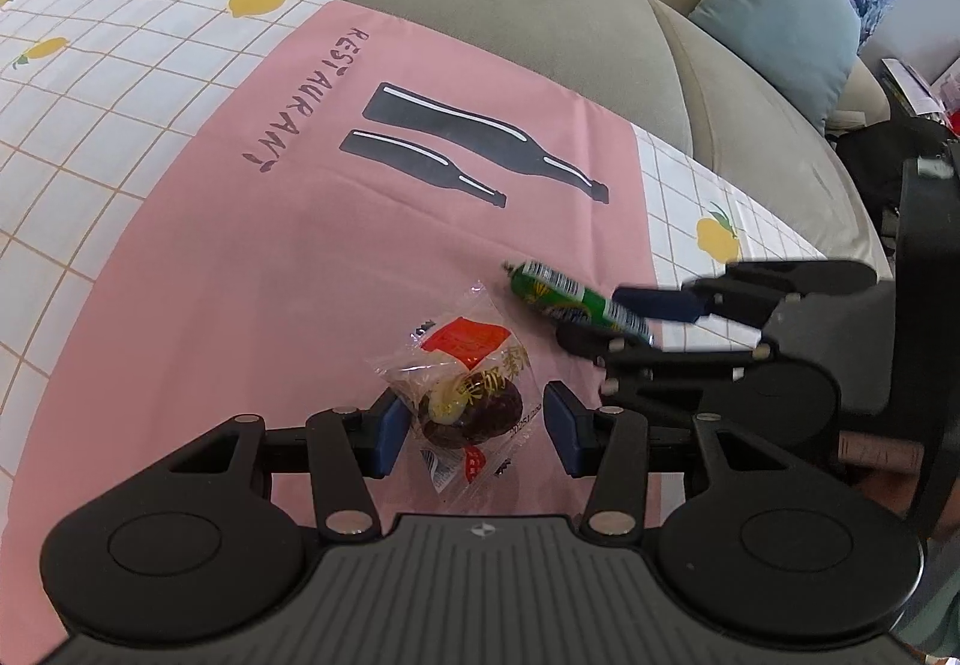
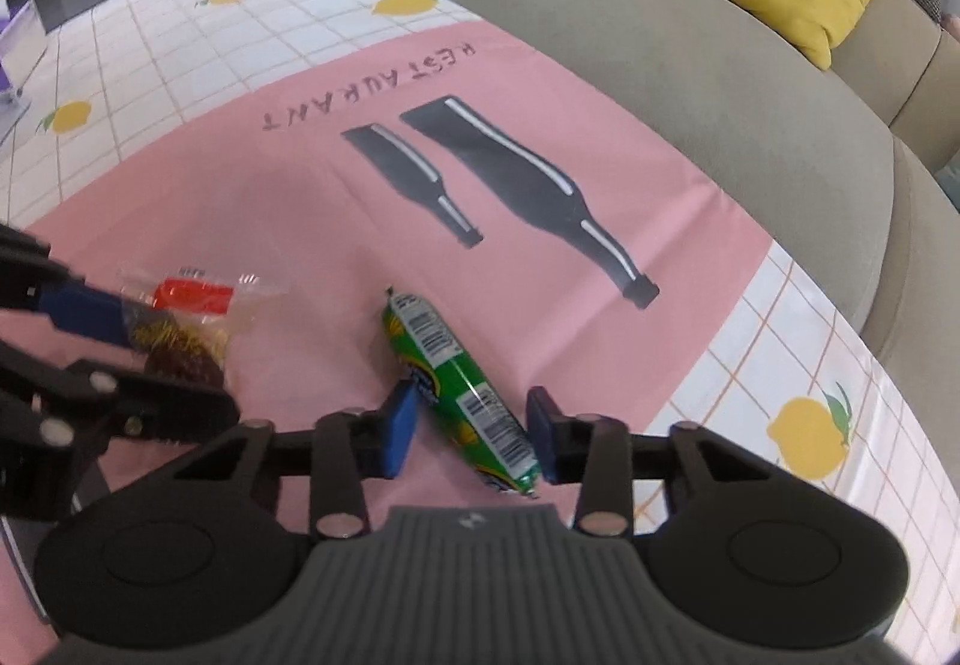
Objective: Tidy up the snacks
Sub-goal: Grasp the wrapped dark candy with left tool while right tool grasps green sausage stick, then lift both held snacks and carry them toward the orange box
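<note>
The green snack stick (image 2: 462, 395) lies on the pink cloth (image 2: 252, 197), just right of the clear-wrapped snack (image 1: 462, 395). It lies slanted between the pads of the right gripper (image 2: 474, 434), which touch it but not yet firmly. The left gripper (image 1: 474, 428) stands open around the clear-wrapped snack.

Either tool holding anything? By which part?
Right tool pinches the green sausage toward its near end; left tool only straddles the wrapped snack, not clamped.
</note>
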The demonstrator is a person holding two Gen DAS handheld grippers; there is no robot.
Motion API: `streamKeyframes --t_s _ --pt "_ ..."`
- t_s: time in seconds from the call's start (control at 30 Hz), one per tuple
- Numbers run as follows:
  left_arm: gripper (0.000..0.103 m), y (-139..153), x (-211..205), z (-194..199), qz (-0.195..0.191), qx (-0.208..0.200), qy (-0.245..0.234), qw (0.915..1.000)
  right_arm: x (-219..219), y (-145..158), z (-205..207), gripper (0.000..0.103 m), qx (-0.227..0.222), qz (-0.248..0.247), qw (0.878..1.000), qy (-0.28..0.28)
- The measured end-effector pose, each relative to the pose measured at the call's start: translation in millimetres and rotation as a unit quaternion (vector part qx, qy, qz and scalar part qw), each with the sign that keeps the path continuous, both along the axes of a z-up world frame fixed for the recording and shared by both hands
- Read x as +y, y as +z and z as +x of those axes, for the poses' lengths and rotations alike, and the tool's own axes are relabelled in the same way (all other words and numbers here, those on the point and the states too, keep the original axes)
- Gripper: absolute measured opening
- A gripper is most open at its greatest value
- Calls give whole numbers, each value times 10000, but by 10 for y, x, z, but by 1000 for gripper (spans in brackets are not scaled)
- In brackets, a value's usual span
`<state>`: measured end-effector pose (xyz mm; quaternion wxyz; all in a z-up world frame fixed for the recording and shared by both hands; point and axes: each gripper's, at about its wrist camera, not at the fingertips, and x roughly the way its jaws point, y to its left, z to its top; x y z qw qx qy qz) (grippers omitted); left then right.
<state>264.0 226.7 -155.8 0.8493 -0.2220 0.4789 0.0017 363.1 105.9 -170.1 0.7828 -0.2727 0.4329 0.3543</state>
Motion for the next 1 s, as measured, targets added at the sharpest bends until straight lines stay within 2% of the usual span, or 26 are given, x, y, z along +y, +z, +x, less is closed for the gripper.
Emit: streamKeyframes --t_s 0.1,0.23,0.33,0.43,0.53,0.57,0.67,0.77,0.83,1.0 --pt "55 33 -17 -46 -21 -2 -26 10000 -30 12 -110 32 108 -57 9998 -133" --pt "55 64 -61 -125 -83 35 -122 9999 -168 58 -240 30 639 163 9946 -797" --pt "54 74 -107 -213 -184 100 -189 9996 -322 68 -367 30 1139 432 9819 -1451" --pt "54 53 -151 -332 -301 187 -218 9991 -491 68 -558 30 1531 738 9628 -2099" --pt "54 -8 -209 -409 -288 311 -258 9988 -620 54 -775 27 1768 1162 9471 -2412" --pt "53 -37 -218 -422 -272 363 -253 9986 -635 50 -845 27 1715 1226 9475 -2405" --pt "53 -76 -203 -463 -393 375 -187 9983 -607 38 -1023 28 1296 1239 9594 -2176" --pt "54 -95 -166 -475 -510 360 -140 9979 -502 26 -1151 29 769 981 9766 -1750" --pt "54 -122 -151 -475 -628 378 -101 9973 -459 28 -1189 30 544 853 9839 -1473" --pt "54 -154 -137 -508 -687 340 -60 9970 -425 7 -1170 32 234 844 9898 -1122"
